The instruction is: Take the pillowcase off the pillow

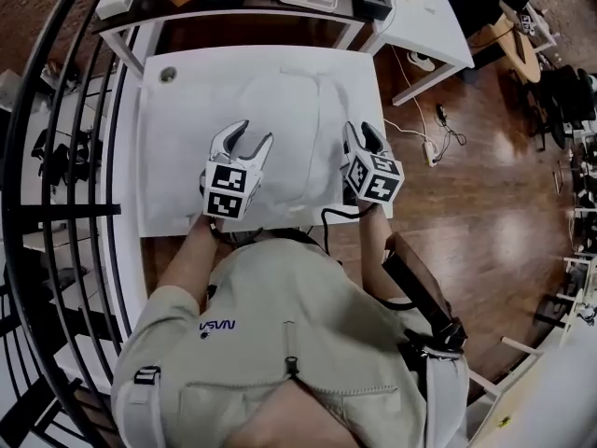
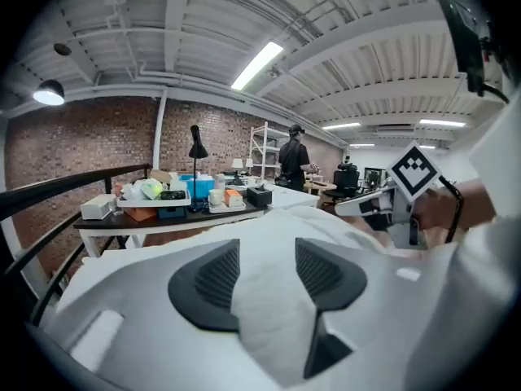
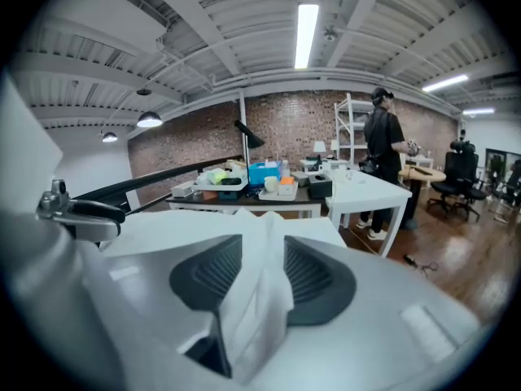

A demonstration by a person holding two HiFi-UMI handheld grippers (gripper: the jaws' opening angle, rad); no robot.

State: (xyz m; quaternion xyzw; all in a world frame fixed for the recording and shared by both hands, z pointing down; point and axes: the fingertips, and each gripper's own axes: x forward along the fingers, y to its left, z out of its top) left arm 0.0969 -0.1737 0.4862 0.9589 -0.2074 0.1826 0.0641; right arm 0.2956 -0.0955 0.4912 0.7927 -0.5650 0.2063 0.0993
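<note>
Brick wall [image 3: 285,129], wood floor [image 1: 485,213], white table [image 1: 437,28], ceiling strip light [image 3: 307,35].

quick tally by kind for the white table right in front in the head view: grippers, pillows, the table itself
hand-held gripper: 2 (left hand-held gripper, right hand-held gripper)
pillow: 1
white table: 1
total: 4

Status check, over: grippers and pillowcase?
Left hand-held gripper open over pillow. Right hand-held gripper open, pillowcase fold loose between jaws. Pillow flat on table, nothing blocking.
</note>
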